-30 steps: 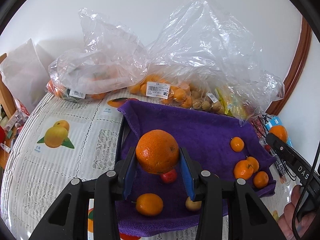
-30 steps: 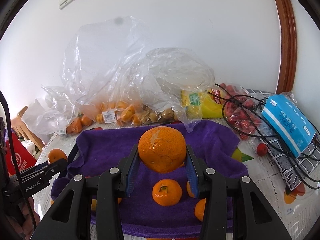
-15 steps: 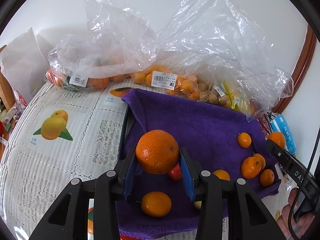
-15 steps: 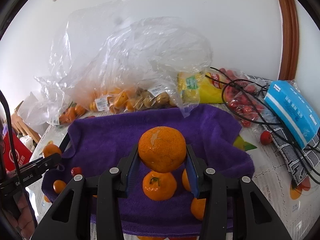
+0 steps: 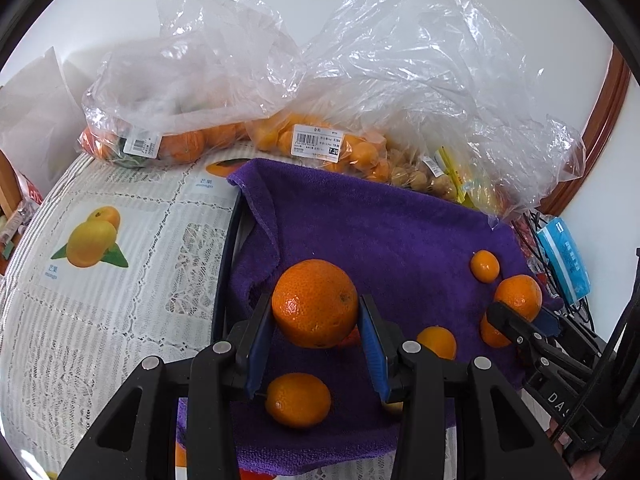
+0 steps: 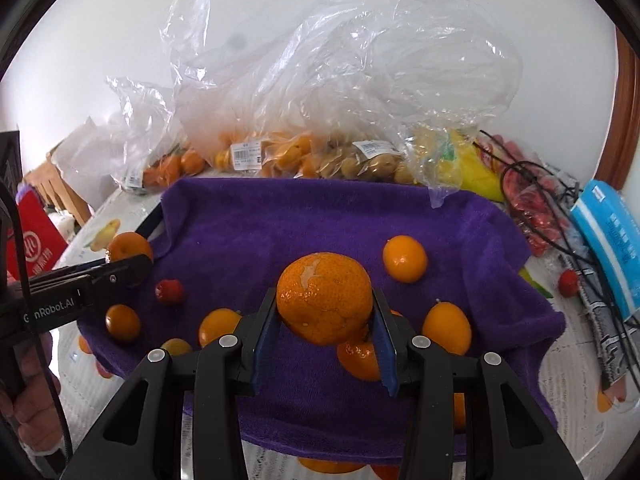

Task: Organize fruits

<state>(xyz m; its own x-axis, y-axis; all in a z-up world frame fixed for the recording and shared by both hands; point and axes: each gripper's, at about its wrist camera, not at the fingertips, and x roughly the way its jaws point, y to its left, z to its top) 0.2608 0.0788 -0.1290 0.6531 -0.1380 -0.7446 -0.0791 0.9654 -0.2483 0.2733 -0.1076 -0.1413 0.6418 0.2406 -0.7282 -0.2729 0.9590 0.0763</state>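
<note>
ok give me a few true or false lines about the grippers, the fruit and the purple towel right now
1. The left gripper is clamped on an orange. True.
2. The right gripper is empty. False: it holds an orange between its blue pads.
3. A small red fruit lies on the purple towel. True.
4. The towel is bare of fruit. False: several small oranges lie loose on it.
5. Clear plastic bags of fruit sit behind the towel by the wall. True.
6. The blue packet lies on the towel. False: it lies off the towel, to its right among black cables.
</note>
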